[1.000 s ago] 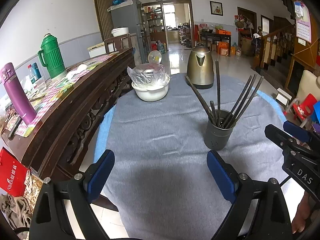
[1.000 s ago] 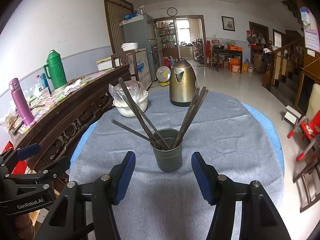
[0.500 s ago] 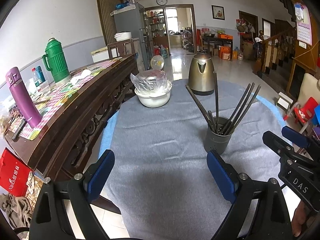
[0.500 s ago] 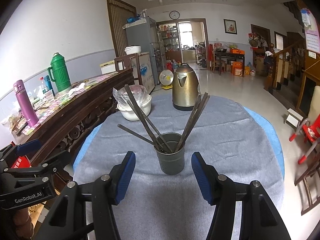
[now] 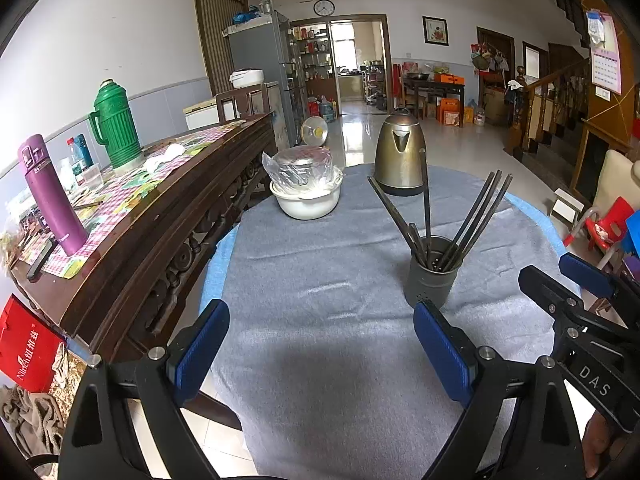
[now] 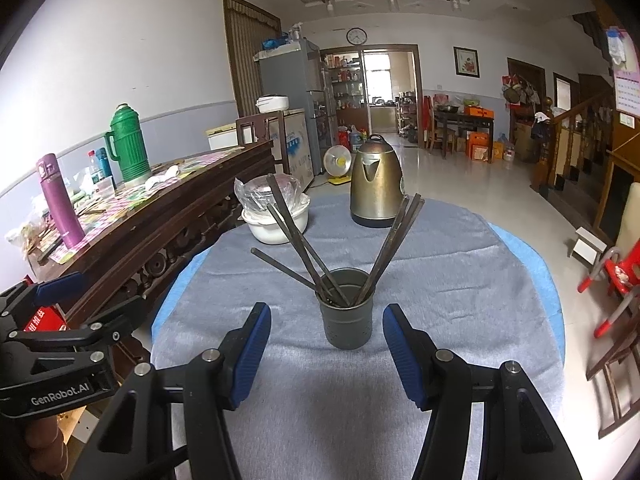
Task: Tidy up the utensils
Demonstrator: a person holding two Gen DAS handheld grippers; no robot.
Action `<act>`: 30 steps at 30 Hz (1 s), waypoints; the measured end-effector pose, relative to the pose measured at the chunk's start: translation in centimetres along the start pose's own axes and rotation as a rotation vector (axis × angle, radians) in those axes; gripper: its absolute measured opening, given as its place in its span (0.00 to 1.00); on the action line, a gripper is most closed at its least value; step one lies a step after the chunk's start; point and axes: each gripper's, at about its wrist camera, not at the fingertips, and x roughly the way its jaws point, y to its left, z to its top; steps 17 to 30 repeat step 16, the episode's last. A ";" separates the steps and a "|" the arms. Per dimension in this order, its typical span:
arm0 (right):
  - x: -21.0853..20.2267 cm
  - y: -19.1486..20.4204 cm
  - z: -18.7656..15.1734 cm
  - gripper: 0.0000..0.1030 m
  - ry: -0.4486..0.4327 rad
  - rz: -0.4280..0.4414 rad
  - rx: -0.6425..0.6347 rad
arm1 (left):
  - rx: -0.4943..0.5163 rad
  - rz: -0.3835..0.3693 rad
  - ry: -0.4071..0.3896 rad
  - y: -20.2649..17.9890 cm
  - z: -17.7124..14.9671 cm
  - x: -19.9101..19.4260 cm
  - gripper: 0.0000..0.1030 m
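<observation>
black tongs [image 6: 326, 354] marked "genrobot.ai", "das"

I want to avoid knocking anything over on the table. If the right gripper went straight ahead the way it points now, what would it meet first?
Most likely the grey utensil holder, which stands dead ahead between the open fingers of the right gripper, its chopsticks leaning out above. Nothing shows on the cloth before it, though depth is hard to judge.
</observation>
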 end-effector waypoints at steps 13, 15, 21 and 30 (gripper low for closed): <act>2.8 -1.8 -0.2 0.61 0.026 -0.031 0.017 | -0.046 0.008 0.056 1.6 -0.6 4.1 0.91; 4.4 -3.4 -0.7 0.61 0.035 -0.073 0.026 | -0.081 -0.001 0.109 2.7 -1.1 7.0 0.91; 5.3 -4.2 -1.0 0.63 0.049 -0.092 0.029 | -0.094 -0.009 0.136 3.2 -1.4 8.6 0.91; 5.3 -4.2 -1.0 0.63 0.049 -0.092 0.029 | -0.094 -0.009 0.136 3.2 -1.4 8.6 0.91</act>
